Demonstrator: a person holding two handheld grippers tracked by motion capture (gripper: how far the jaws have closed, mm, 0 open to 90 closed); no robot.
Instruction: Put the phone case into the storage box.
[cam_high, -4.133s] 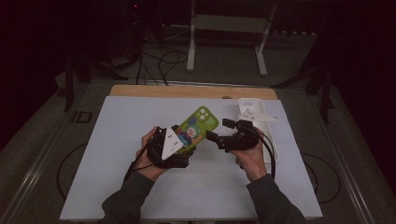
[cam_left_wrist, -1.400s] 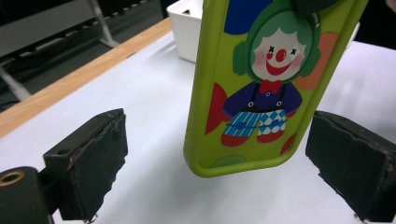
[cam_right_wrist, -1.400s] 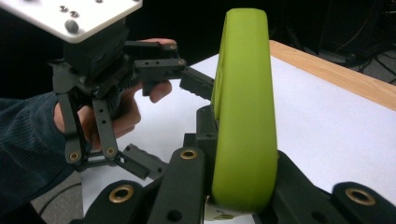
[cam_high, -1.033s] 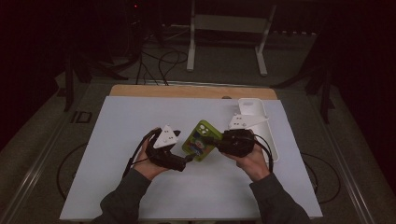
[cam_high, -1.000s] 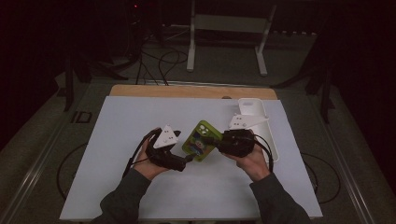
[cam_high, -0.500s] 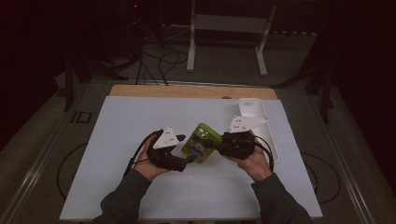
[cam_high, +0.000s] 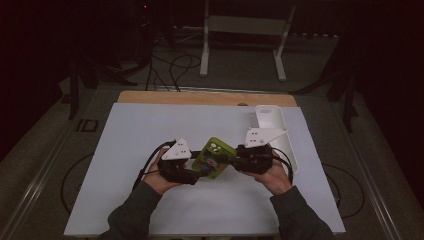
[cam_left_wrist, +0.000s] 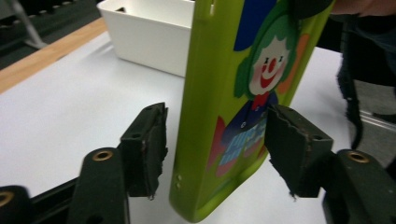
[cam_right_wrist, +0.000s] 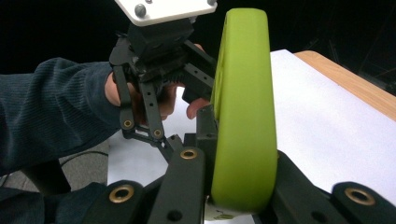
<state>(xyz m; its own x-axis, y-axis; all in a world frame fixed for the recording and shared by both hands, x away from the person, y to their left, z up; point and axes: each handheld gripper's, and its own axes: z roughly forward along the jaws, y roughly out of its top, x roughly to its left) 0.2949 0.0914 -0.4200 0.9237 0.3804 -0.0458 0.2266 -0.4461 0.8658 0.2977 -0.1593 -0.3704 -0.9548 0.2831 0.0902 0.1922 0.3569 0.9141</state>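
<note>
Green phone case (cam_high: 215, 157) held above the white tabletop (cam_high: 130, 135), between both hands, long axis slanting from near-left to far-right, camera cutout at the far end. Right tongs (cam_high: 235, 159) pinch its far-right part; left tongs (cam_left_wrist: 212, 149) stand spread, jaws flanking its lower end (clown print facing one pad) without contact. White bin (cam_high: 277, 135) lies just beyond.
</note>
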